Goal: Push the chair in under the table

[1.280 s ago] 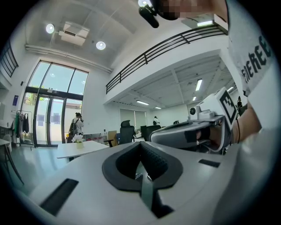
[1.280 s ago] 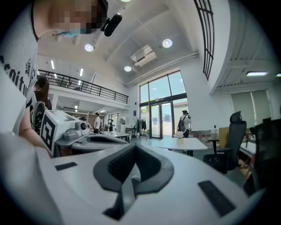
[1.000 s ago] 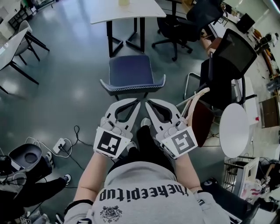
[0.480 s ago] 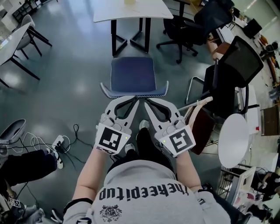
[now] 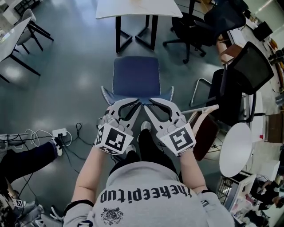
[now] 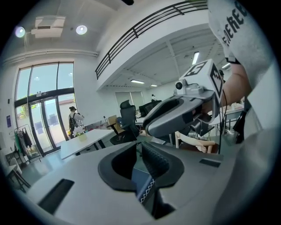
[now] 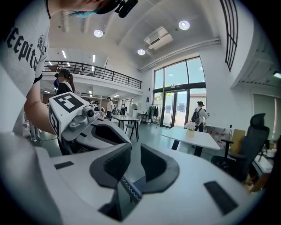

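White power strip [image 5: 59, 132] and its cables on the floor far left, off the push line. Left gripper [image 5: 134, 104]: fingers have just opened to a narrow slit. The backrest [image 5: 137, 95] rim shows in the gap, not pinched as far as I can see. Blue chair [image 5: 135, 73] dead centre, seat facing the white surface [image 5: 137, 8], not yet under it. Right gripper [image 5: 153, 103]: fingers have just opened too and are spread wider, with the same rim loose in the gap. Wooden chair [image 5: 202, 116] close on the right.

Risks: loose fingers ride over the rim on the shove. An uneven push yaws the chair into the surface's black legs [image 5: 118, 31] or the wooden chair.
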The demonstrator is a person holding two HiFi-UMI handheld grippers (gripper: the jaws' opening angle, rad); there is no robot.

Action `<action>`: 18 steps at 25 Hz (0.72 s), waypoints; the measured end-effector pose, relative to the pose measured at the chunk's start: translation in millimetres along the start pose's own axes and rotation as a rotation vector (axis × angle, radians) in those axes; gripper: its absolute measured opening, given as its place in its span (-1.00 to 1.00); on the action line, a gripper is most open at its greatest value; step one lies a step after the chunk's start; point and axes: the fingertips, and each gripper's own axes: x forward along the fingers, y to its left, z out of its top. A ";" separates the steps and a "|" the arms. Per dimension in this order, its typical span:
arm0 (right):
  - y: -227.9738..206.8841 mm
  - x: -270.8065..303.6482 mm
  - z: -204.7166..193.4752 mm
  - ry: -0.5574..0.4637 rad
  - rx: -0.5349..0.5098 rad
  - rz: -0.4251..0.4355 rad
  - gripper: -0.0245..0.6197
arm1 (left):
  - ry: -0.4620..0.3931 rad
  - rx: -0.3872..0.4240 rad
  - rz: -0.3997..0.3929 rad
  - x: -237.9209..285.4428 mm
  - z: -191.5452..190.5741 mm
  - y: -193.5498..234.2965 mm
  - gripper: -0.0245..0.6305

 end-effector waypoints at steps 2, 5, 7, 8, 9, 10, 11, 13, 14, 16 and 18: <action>-1.6 6.8 -9.2 0.035 -0.017 0.018 -0.66 | 0.029 0.012 -0.024 5.1 -9.0 0.3 -0.73; -3.1 14.6 -24.2 0.093 -0.050 0.046 -0.63 | 0.084 0.038 -0.060 11.9 -24.2 -1.1 -0.66; -4.8 18.9 -33.6 0.111 -0.034 0.056 -0.60 | 0.122 0.060 -0.081 16.1 -34.3 -2.2 -0.61; -5.6 20.9 -38.5 0.120 -0.029 0.060 -0.60 | 0.141 0.073 -0.090 18.1 -39.7 -2.9 -0.58; -6.0 22.5 -43.8 0.133 -0.032 0.066 -0.59 | 0.160 0.087 -0.099 19.8 -45.3 -3.9 -0.55; -6.0 24.0 -49.4 0.149 -0.040 0.072 -0.58 | 0.178 0.098 -0.107 21.2 -51.0 -5.0 -0.51; -5.5 25.3 -55.0 0.166 -0.050 0.079 -0.56 | 0.194 0.105 -0.115 22.2 -56.7 -6.2 -0.49; -4.4 27.2 -66.0 0.197 -0.063 0.092 -0.54 | 0.225 0.111 -0.131 24.1 -67.9 -8.4 -0.45; -4.1 27.8 -71.7 0.211 -0.066 0.099 -0.53 | 0.240 0.112 -0.139 25.3 -73.4 -9.7 -0.44; -4.0 27.7 -83.9 0.243 -0.075 0.112 -0.50 | 0.272 0.123 -0.150 27.8 -83.3 -12.4 -0.42; -5.0 26.4 -96.4 0.288 -0.107 0.122 -0.48 | 0.298 0.138 -0.157 29.8 -90.5 -14.7 -0.42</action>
